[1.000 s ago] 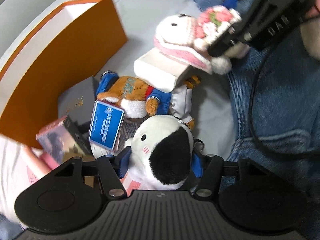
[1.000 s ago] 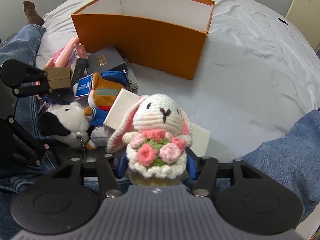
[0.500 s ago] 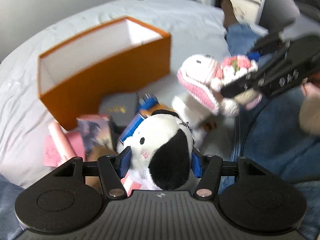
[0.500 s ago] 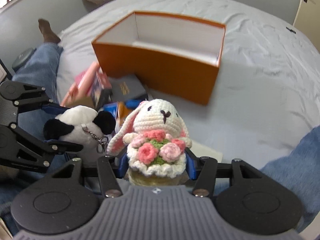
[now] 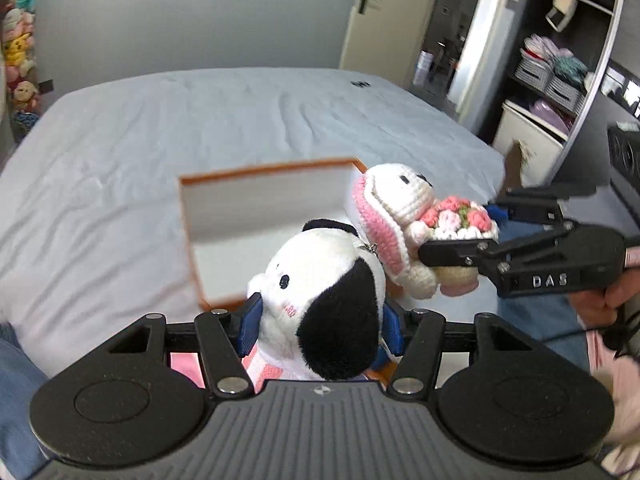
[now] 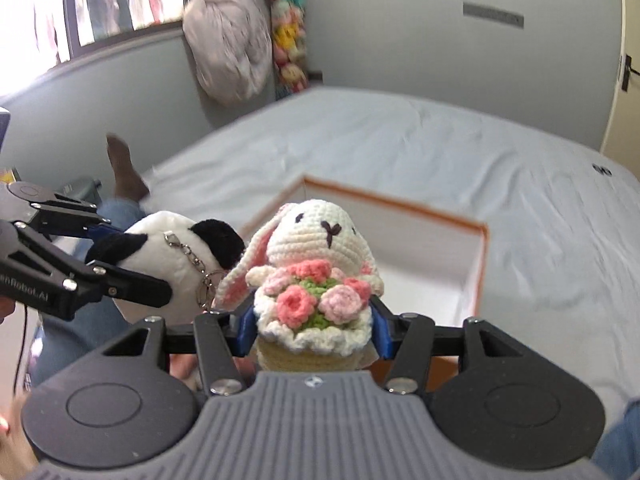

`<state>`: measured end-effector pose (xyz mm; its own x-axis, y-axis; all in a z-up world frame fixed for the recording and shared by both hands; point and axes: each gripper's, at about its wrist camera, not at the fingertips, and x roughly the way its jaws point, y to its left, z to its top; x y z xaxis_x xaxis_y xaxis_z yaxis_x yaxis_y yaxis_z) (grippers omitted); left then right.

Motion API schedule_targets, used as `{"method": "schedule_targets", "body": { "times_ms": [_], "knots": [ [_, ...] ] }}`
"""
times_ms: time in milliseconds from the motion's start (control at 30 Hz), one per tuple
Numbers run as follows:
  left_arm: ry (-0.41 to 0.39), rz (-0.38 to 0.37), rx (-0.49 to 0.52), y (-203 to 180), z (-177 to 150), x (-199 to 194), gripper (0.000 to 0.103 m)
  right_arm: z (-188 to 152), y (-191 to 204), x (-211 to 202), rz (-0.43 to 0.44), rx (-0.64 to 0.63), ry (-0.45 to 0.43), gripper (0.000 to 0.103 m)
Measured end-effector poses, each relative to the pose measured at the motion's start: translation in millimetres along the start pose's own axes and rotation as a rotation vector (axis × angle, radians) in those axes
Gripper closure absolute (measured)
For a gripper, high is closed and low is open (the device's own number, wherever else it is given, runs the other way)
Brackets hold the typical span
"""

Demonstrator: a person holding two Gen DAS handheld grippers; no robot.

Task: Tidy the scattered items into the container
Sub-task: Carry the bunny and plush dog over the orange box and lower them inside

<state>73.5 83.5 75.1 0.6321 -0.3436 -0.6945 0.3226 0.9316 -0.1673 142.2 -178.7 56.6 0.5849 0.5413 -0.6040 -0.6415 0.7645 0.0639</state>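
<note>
My left gripper (image 5: pixel 320 330) is shut on a black-and-white plush dog (image 5: pixel 320 292) and holds it in the air just before the orange box (image 5: pixel 264 216), whose white inside is open. My right gripper (image 6: pixel 314 330) is shut on a crocheted white bunny with pink flowers (image 6: pixel 316 276), held up beside the dog, near the box (image 6: pixel 440 256). In the left wrist view the bunny (image 5: pixel 404 220) and the right gripper (image 5: pixel 472 246) are at the right. In the right wrist view the dog (image 6: pixel 168 264) and the left gripper (image 6: pixel 120 272) are at the left.
The box stands on a grey bed sheet (image 5: pixel 120 168). A pink item (image 5: pixel 184 364) shows under the left gripper. My jeans legs (image 6: pixel 80 320) lie at the left. A wardrobe with shelves (image 5: pixel 560 80) stands beyond the bed's right side.
Both grippers have lifted their toys off the bed and swung up and forward toward the box. The pile of boxes and the brown plush has dropped out of view.
</note>
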Motion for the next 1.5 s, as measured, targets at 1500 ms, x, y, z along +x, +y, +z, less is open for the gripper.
{"method": "schedule_targets", "body": {
  "times_ms": [1500],
  "knots": [
    [0.430,0.132,-0.244,61.4,61.1,205.1,0.032,8.2,-66.7,229.4,0.034,0.477,0.371,0.045]
  ]
}}
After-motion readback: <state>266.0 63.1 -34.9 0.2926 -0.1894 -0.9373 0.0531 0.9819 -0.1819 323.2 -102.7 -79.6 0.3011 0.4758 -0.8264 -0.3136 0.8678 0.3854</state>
